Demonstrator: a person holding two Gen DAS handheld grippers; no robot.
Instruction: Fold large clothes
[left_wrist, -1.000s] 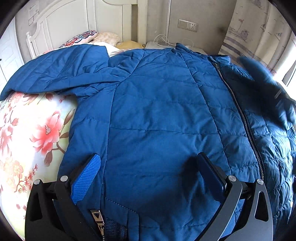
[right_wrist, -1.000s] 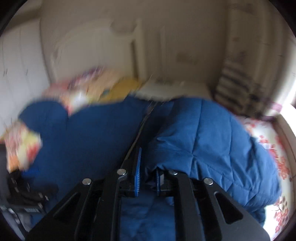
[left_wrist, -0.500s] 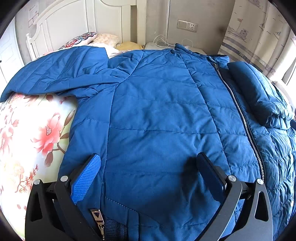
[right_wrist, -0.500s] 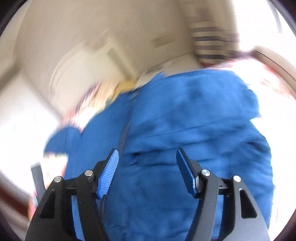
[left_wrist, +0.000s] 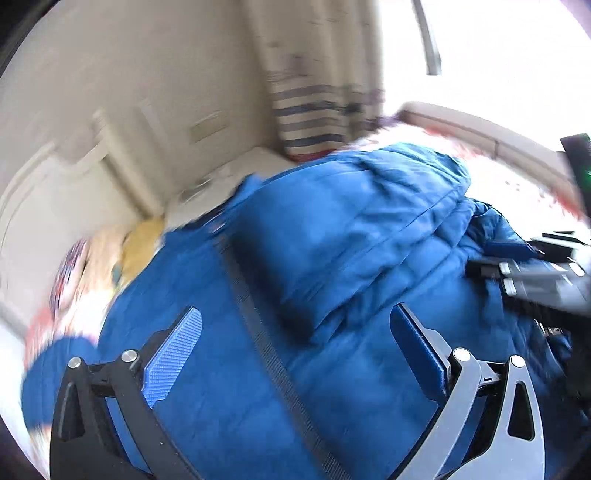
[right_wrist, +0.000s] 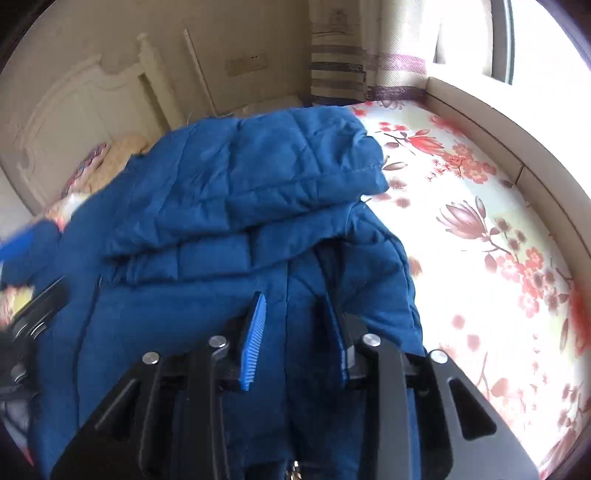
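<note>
A blue quilted jacket (left_wrist: 332, 387) lies front up on the floral bed, its zipper (left_wrist: 266, 343) running between the jaws of my left gripper (left_wrist: 295, 310). That gripper is open, hovering above the cloth with nothing in it. One sleeve (right_wrist: 240, 177) lies folded across the chest. My right gripper (right_wrist: 293, 297) is low over the jacket's (right_wrist: 166, 332) right side near the hem, its jaws closing with a strip of jacket fabric between them; the pads do not visibly press on it. The right gripper (left_wrist: 517, 273) also shows at the right edge of the blurred left wrist view.
The floral bedsheet (right_wrist: 480, 258) is bare to the right of the jacket, bordered by a low window ledge (right_wrist: 498, 122). Pillows (right_wrist: 110, 158) and a white headboard (right_wrist: 66, 122) stand at the far end, with a striped curtain (right_wrist: 340, 74) behind.
My right gripper let go of the sleeve, which now lies across the chest, opened, then narrowed over the jacket's right side. My left gripper swung right and rolled, staying open.
</note>
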